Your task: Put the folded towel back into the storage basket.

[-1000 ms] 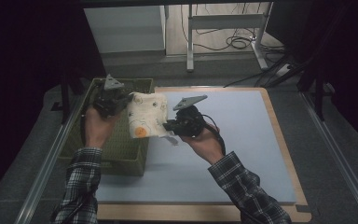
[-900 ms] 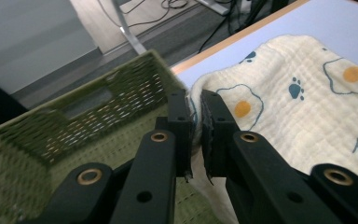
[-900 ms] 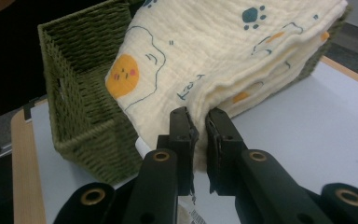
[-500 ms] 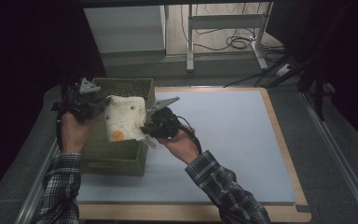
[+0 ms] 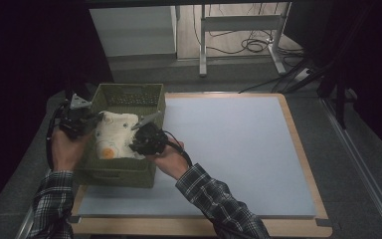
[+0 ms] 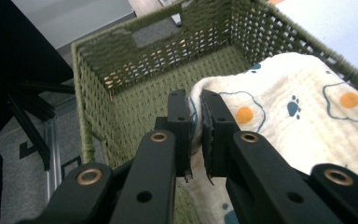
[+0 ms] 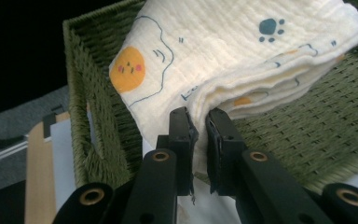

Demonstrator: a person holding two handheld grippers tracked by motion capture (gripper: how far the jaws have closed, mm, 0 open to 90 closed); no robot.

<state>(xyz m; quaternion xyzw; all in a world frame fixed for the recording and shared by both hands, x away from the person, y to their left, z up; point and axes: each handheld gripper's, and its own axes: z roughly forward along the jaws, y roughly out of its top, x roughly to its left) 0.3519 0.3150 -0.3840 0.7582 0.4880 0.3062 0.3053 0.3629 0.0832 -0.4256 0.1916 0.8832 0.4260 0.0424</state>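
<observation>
**K:** Over the green woven basket [image 5: 129, 94], both grippers have the folded cloth [image 5: 115, 139]. Confirm?

**M:** Confirmed. Left gripper [image 6: 196, 133] is clamped on one edge of the cloth [image 6: 298, 116], fabric pinched between its jaws. Right gripper [image 7: 198, 140] is pinching the opposite edge, where the folded layers stack up [image 7: 242, 60].

**K:** Cloth position relative to the basket?

**M:** Between the two grippers, inside the basket's rim [image 6: 135, 35], sagging in the middle. Can't tell whether it touches the basket floor [image 7: 307, 135]. Cream fabric, fried-egg and paw prints.

**K:** Gripper positions from the high view?

**M:** Left gripper [image 5: 82, 122] at the basket's left wall, right gripper [image 5: 146, 137] at its right wall, near the front. Plaid sleeves [image 5: 219, 204] come in from the bottom.

**K:** Surface?

**M:** Pale blue mat [image 5: 229, 149] on a wood-edged board [image 5: 308, 164]. Basket sits at the mat's left edge.

**K:** Room?

**M:** Dark. Grey floor beyond the table, white metal stand legs [image 5: 238, 25], loose cables [image 5: 253, 47] on the floor at the back.
</observation>
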